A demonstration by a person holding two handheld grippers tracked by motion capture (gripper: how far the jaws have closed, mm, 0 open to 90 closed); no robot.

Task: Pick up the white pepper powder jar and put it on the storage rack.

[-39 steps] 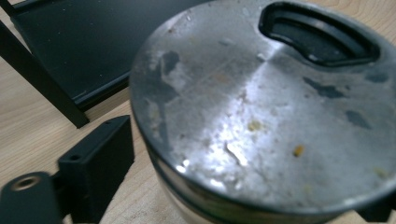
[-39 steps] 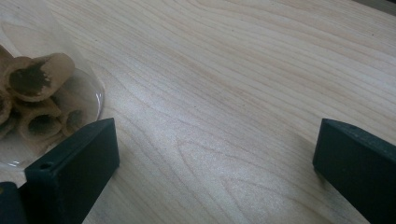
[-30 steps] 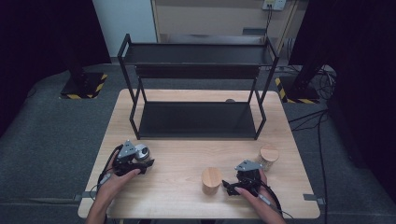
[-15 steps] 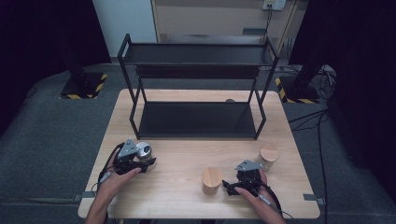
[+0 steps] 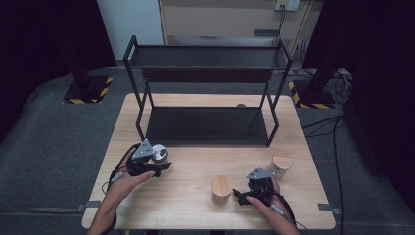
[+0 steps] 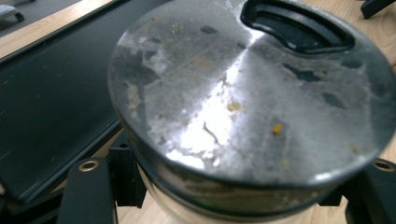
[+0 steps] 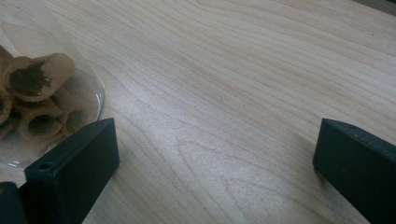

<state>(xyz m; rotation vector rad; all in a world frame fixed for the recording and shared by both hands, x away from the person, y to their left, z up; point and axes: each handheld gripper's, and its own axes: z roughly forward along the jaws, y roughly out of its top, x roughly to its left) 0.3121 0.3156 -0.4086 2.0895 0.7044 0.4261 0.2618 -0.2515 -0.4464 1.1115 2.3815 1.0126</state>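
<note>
Metal-lidded jar (image 5: 160,153) clamped in my left hand-held gripper (image 5: 157,165), at the table's (image 5: 195,205) front left, just before the black rack (image 5: 205,125). Looks like the carry step; next, place it on the rack shelf. Right hand-held gripper (image 5: 241,196) jaws apart, beside the wooden-lidded jar (image 5: 221,189).

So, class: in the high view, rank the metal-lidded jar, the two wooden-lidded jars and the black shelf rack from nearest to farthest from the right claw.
1. Middle wooden-lidded jar, just left of the right claw.
2. Right wooden-lidded jar, behind it.
3. Metal-lidded jar, across the table.
4. Black shelf rack, at the back.
</note>
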